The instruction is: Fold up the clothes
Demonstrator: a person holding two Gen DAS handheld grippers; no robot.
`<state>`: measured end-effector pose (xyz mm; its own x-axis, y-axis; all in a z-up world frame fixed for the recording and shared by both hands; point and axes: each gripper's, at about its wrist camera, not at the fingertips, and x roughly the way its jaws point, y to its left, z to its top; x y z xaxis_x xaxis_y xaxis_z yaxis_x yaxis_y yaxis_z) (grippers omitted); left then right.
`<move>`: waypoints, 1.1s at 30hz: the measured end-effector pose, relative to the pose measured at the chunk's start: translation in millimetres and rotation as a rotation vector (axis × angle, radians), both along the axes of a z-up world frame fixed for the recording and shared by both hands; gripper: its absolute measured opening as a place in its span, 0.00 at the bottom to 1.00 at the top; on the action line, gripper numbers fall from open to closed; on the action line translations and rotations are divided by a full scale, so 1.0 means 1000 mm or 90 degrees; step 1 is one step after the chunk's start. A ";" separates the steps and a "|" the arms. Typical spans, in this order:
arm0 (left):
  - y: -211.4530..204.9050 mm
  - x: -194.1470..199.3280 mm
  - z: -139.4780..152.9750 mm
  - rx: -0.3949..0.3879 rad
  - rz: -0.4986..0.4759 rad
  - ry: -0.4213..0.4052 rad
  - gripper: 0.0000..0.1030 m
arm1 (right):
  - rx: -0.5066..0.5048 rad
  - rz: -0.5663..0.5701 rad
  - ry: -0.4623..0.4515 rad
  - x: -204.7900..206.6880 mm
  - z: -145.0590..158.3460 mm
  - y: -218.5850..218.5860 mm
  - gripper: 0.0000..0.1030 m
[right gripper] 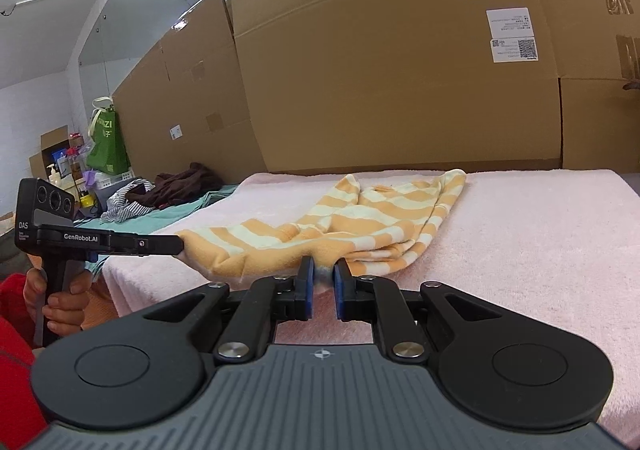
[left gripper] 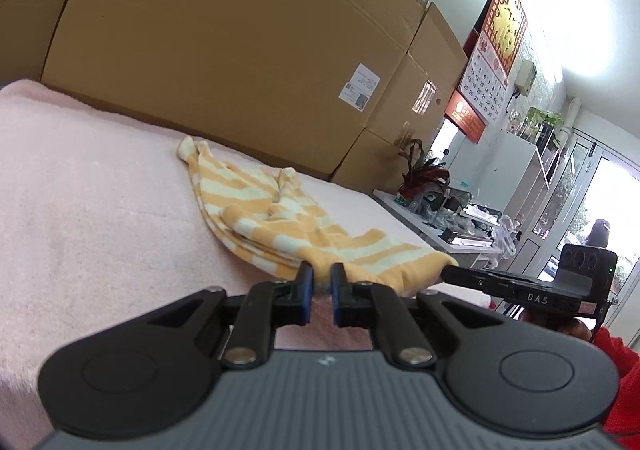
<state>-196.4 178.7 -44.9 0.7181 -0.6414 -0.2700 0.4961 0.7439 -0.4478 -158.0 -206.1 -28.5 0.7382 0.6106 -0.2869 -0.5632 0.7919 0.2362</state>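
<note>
Lay crumpled on the pink towel-covered surface (right gripper: 520, 242) before the cardboard boxes (right gripper: 380, 70): striped orange-and-cream garment (right gripper: 360, 222). Clamped on its near hem, jaws narrow: left gripper (left gripper: 321, 282) and right gripper (right gripper: 323, 282), just beside each other.

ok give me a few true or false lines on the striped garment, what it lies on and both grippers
1. The striped garment is orange and cream. True.
2. It lies on a green sheet. False: it lies on a pink towel.
3. The left gripper is shut on the garment's near edge. True.
4. The right gripper hangs open, well clear of the cloth. False: its jaws pinch the garment's near edge.
5. Cardboard boxes stand behind the towel. True.
</note>
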 end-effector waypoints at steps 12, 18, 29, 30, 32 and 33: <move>0.003 -0.012 -0.016 -0.006 0.003 0.047 0.04 | -0.007 -0.013 0.051 -0.017 -0.015 -0.004 0.11; 0.005 -0.007 -0.009 -0.052 0.014 0.040 0.04 | 0.024 -0.020 0.035 -0.015 -0.007 -0.008 0.10; 0.003 0.020 0.009 -0.097 0.061 0.028 0.04 | 0.060 -0.049 0.002 0.007 0.003 -0.005 0.09; 0.003 0.024 0.012 -0.099 0.066 0.026 0.04 | 0.069 -0.053 0.003 0.010 0.003 -0.006 0.09; 0.002 0.033 0.016 -0.104 0.077 0.025 0.04 | 0.092 -0.059 0.004 0.017 0.004 -0.009 0.08; 0.002 0.038 0.017 -0.105 0.081 0.025 0.04 | 0.102 -0.061 0.005 0.021 0.005 -0.009 0.08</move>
<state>-158.4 180.4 -27.5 0.7875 -0.5836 -0.1983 0.3819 0.7145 -0.5862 -137.0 -215.3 -23.6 0.7933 0.5756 -0.1985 -0.4842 0.7941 0.3674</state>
